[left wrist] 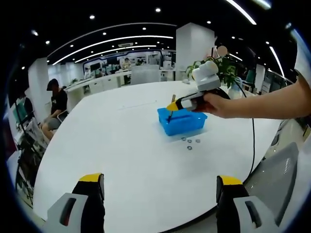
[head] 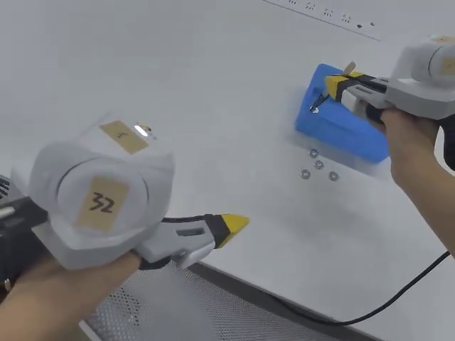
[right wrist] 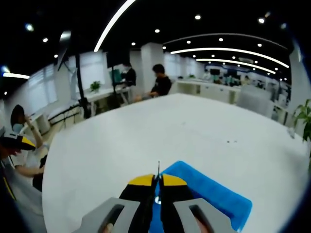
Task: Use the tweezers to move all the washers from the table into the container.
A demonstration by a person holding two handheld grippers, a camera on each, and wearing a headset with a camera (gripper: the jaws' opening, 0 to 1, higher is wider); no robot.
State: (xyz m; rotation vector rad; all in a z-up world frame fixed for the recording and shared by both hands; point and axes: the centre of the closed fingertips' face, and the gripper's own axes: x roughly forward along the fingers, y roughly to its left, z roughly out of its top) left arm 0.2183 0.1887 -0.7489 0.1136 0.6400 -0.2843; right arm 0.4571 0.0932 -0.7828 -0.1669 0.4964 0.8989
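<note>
Near the container [head: 335, 129], four washers [head: 318, 165] dot the table [head: 178, 71].

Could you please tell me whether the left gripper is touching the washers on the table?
Apart. The left gripper view shows the left gripper open, with a wide stretch of bare table between it and the washers.

**Open-plan office**

Long ceiling light strips [left wrist: 112, 41] curve overhead. Beyond the white table [left wrist: 121, 145], rows of desks [left wrist: 97, 83] stand at eleven o'clock, a seated person [left wrist: 57, 104] at nine, a potted plant [left wrist: 232, 72] at one.
</note>
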